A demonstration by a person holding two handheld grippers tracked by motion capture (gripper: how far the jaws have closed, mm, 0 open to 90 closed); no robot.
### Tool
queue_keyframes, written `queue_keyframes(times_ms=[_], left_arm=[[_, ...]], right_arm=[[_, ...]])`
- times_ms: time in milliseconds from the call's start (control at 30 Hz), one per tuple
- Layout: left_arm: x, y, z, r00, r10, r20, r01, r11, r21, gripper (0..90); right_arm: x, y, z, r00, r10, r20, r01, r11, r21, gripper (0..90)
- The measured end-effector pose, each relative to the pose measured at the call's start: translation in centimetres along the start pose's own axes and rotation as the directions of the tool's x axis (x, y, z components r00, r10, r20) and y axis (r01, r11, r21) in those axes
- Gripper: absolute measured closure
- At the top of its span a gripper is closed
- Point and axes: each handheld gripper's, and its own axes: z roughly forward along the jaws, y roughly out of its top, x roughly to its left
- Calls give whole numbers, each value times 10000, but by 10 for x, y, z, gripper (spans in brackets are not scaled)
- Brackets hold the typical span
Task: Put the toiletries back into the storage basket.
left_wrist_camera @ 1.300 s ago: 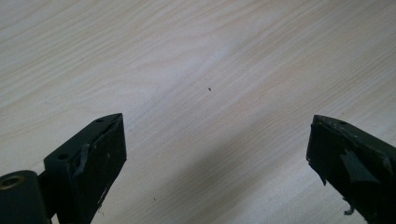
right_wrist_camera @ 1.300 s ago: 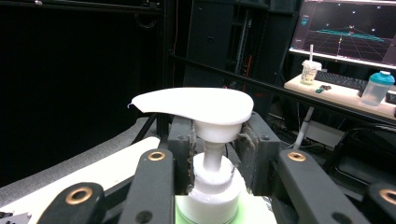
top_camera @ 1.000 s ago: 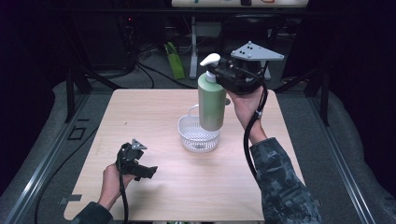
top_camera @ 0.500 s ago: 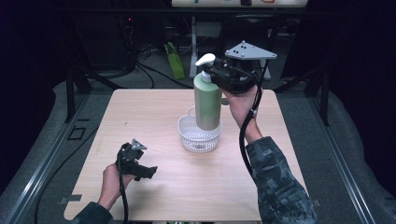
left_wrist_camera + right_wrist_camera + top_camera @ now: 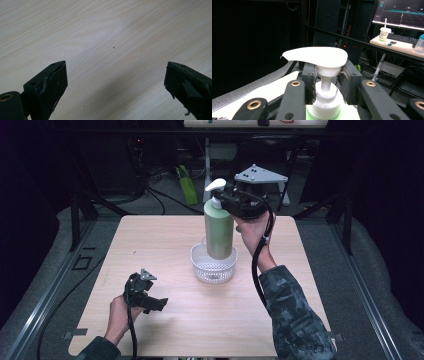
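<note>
A green pump bottle with a white pump head hangs upright over a white mesh basket at the table's middle, its base just inside the rim. My right gripper is shut on the bottle's white neck, with a jaw on each side. At the front left of the table my left gripper rests low, held by a hand. Its jaws stand wide apart over bare wood with nothing between them.
The light wooden table has dark floor and metal rails on both sides. Behind the far edge stand cables, a green object and a stand. A desk with a monitor and cup lies beyond.
My right gripper has carried the bottle slightly left and lower, toward the basket. The left gripper has stayed in place.
</note>
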Motion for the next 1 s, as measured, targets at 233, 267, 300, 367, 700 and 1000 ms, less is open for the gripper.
queue_keyframes(times_ms=[233,267,300,367,700,1000], left_arm=[[0,0,0,10000,57,-11,-57,10000,12,48],[0,0,0,10000,52,-9,-52,10000,-2,48],[0,0,0,10000,50,-37,-50,10000,-6,48],[0,0,-1,10000,46,2,-46,10000,-13,48],[-1,0,0,10000,-18,95,18,10000,-72,48],[-2,0,0,9999,15,157,-15,10000,-58,48]], right_arm=[[2,-1,5,10000,-15,-76,15,10000,67,684],[3,-1,8,10000,-28,-63,29,9999,108,684],[3,-1,8,10000,-27,-70,28,9999,120,684],[3,-1,9,10000,-24,-67,24,9999,112,684],[5,-9,20,9999,-3,-124,8,9993,371,684],[5,-19,29,9999,54,-149,-45,9983,575,684]])
